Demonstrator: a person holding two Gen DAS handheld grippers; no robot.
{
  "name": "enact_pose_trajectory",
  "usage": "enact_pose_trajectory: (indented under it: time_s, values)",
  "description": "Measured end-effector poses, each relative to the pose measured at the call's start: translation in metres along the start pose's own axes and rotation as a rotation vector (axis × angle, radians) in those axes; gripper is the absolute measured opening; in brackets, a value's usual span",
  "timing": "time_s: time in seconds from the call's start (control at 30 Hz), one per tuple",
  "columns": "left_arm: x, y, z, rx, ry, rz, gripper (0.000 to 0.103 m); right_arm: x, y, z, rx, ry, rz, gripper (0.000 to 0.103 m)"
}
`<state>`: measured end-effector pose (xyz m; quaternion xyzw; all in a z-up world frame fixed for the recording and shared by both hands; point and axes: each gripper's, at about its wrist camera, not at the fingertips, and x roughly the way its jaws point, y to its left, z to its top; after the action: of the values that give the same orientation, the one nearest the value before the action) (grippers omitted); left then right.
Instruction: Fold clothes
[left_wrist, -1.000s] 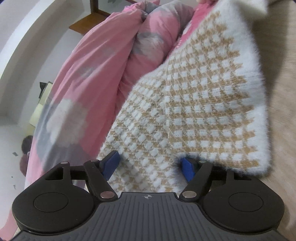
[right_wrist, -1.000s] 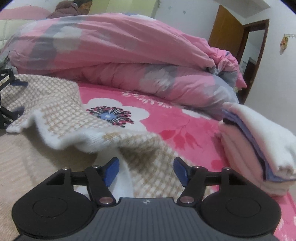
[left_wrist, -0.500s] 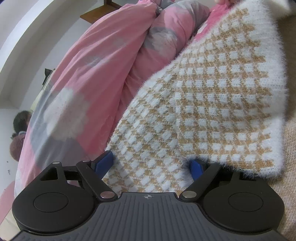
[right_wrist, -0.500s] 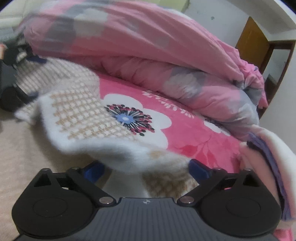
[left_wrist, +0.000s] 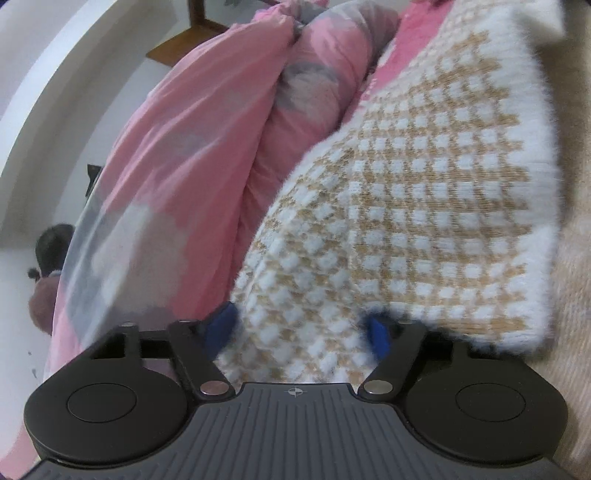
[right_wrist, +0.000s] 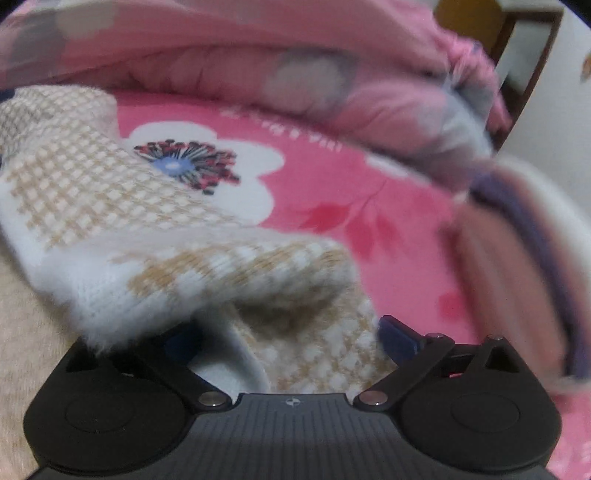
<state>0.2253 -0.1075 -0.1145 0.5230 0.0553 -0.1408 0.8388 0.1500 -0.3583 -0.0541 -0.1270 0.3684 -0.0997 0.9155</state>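
The checked sweater (left_wrist: 424, 206) lies on the flowered pink sheet (right_wrist: 332, 192), by the pink quilt (left_wrist: 177, 166). The left gripper (left_wrist: 301, 330) has just narrowed around its edge, pads apart. The right gripper (right_wrist: 291, 339), lower than before, gapes around a fold.

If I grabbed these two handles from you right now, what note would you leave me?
Left gripper: jaws have just been closing around the hem of the checked sweater; whether they pinch it yet is unclear.
Right gripper: jaws wide, eased in only slightly; a rolled fold of the same sweater lies between them, not squeezed.
Sweater lies on the pink flowered bedsheet, the bunched quilt behind it.
Done: a folded stack sits at the right.
Left: get a firm grip with both grippers, finish folding the sweater, probably add it to the stack.
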Motion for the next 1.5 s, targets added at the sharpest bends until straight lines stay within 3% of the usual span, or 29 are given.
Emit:
enact_pose_trajectory:
  time_s: [0.03, 0.07, 0.1, 0.2, 0.33, 0.57, 0.77, 0.9, 1.17, 1.33, 1.5]
  values:
    - [0.001, 0.001, 0.002, -0.005, 0.006, 0.005, 0.053, 0.000, -0.002, 0.001, 0.019, 0.002, 0.010, 0.088]
    - [0.001, 0.005, 0.004, -0.023, 0.010, 0.019, 0.050, 0.000, -0.005, 0.001, 0.039, 0.003, 0.020, 0.073]
    - [0.001, 0.009, 0.005, -0.042, 0.014, 0.033, 0.049, -0.001, -0.007, 0.002, 0.058, 0.005, 0.029, 0.048]
    - [-0.001, 0.027, 0.010, -0.128, 0.022, 0.095, 0.049, -0.037, -0.007, 0.000, 0.068, -0.088, -0.028, 0.032]
    - [-0.020, 0.062, 0.017, -0.303, 0.006, 0.203, 0.049, -0.115, 0.002, 0.003, 0.007, -0.321, -0.170, 0.031]
    - [-0.096, 0.141, 0.025, -0.607, -0.118, 0.482, 0.050, -0.250, 0.030, -0.002, -0.098, -0.738, -0.396, 0.030]
    - [-0.197, 0.205, 0.018, -0.831, -0.238, 0.755, 0.051, -0.338, 0.042, -0.007, -0.039, -1.047, -0.464, 0.030]
    - [-0.265, 0.238, 0.010, -0.894, -0.284, 0.906, 0.051, -0.382, 0.048, -0.013, 0.017, -1.236, -0.504, 0.030]
    - [-0.391, 0.271, 0.023, -0.885, -0.393, 1.136, 0.054, -0.436, 0.014, -0.003, 0.101, -1.426, -0.399, 0.031]
    - [-0.451, 0.275, 0.041, -0.877, -0.472, 1.178, 0.056, -0.474, -0.020, 0.004, 0.115, -1.527, -0.354, 0.031]
    - [-0.490, 0.279, 0.048, -0.902, -0.515, 1.155, 0.057, -0.507, -0.052, 0.003, 0.130, -1.599, -0.309, 0.031]
